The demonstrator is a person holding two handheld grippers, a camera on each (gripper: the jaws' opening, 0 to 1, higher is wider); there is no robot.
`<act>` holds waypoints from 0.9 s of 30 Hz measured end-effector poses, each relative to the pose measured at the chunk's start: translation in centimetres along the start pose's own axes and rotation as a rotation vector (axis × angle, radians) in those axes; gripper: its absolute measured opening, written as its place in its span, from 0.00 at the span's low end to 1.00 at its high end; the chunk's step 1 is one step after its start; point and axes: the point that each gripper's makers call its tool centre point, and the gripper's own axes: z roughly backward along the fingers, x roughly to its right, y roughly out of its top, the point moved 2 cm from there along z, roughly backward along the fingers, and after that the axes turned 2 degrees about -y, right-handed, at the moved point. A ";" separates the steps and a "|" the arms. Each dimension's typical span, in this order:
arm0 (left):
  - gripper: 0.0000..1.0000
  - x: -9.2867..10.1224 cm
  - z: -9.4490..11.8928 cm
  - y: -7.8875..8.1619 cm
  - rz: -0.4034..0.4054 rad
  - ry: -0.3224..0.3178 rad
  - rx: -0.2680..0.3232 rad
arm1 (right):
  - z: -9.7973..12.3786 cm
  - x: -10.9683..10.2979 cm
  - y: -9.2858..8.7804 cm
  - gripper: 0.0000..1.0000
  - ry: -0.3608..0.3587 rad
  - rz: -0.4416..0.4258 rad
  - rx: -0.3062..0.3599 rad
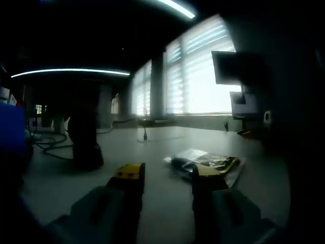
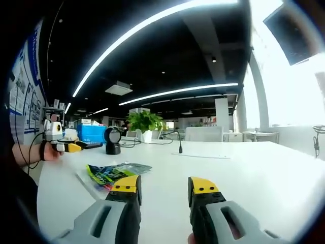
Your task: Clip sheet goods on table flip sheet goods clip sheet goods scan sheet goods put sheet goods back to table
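Glossy flat packet (image 2: pixel 114 173) on white tabletop (image 2: pixel 244 173) — likely light, limp, slippery — take an edge; both grippers' jaws released, empty.

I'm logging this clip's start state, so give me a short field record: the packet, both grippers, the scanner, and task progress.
packet: flat glossy sheet packet lying on the white table, ahead of the left gripper's right jaw
left gripper: open, empty; seen in the right gripper view held in a hand
right gripper: open, empty, above bare table
scanner: dark stand unit upright on the table, beyond the packet
plant: potted, at the table's far end
progress: packet not yet clipped
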 end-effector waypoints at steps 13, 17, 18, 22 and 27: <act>0.30 -0.1 0.2 0.4 0.005 0.008 0.023 | 0.1 0.1 0.1 0.32 -0.003 -0.002 0.010; 0.30 -0.1 0.3 0.5 0.005 0.008 0.028 | 0.1 0.1 0.1 0.31 -0.002 -0.003 0.008; 0.30 -0.1 0.2 0.4 0.004 0.008 0.024 | 0.1 0.0 0.1 0.31 0.000 -0.004 0.010; 0.31 0.0 0.2 0.4 0.002 0.005 0.023 | 0.1 0.1 -0.1 0.31 -0.007 -0.008 0.000; 0.32 -0.1 0.3 0.5 0.003 0.006 0.026 | 0.0 0.1 -0.2 0.31 -0.007 -0.005 -0.008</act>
